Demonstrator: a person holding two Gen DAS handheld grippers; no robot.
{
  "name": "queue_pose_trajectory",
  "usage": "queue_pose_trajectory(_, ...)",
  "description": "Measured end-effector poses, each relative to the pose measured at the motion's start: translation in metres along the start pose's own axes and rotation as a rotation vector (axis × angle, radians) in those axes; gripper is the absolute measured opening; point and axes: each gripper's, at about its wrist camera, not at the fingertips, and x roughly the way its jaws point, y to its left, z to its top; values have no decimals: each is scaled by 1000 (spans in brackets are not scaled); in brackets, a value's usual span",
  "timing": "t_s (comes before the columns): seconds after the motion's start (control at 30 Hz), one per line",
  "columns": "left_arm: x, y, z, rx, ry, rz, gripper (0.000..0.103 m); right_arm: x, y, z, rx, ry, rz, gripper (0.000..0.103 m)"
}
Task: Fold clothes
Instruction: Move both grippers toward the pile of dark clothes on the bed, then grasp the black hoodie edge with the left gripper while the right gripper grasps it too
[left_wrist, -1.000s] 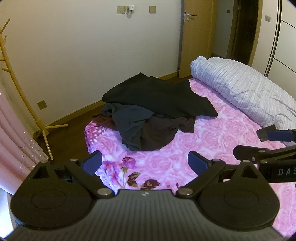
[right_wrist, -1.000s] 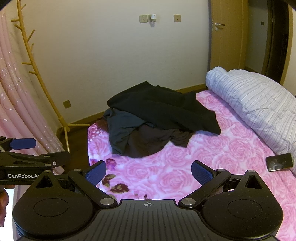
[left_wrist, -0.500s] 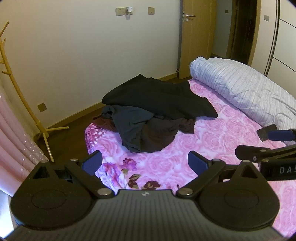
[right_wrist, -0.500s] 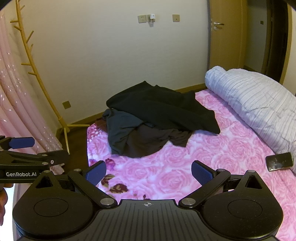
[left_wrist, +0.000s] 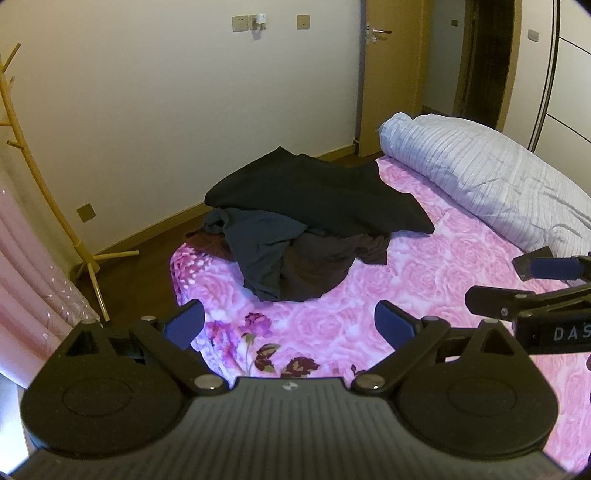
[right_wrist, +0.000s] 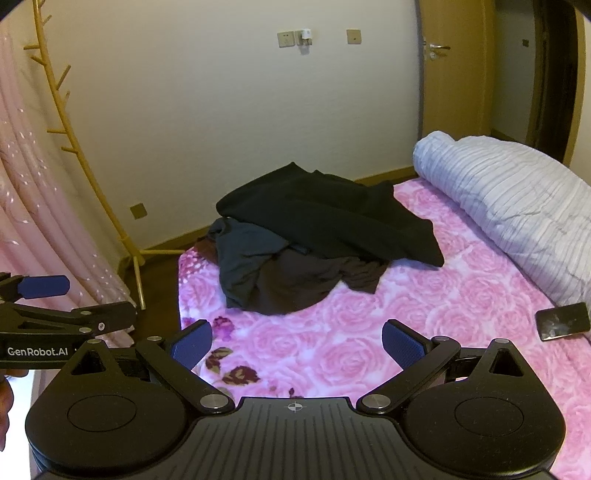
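Heap of dark clothes (left_wrist: 310, 221) mid-frame on the bed (left_wrist: 424, 288), untouched. Soft, limp, light; best pinched at the black top layer's free edge. Left gripper (left_wrist: 288, 325) and right gripper (right_wrist: 297, 341) fingers spread, empty.

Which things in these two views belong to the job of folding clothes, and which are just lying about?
Part of the job:
black garment
dark grey-blue garment
dark brown garment
left gripper, open
right gripper, open
bed, the work surface

Just lying about:
rolled striped quilt
phone
yellow coat stand
pink curtain
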Motion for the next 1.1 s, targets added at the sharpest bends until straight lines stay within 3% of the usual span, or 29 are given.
queue_pose_trajectory(0.43,-7,-12,-7,42,7,12,97,2,-7,-2,2,11,27,101)
queue_pose_trajectory(0.77,64,13,23,112,44,-30,97,31,-4,11,12,35,3,101)
queue_pose_trajectory(1.1,150,41,61,181,81,-99,96,136,2,70,-4,111,-87,101)
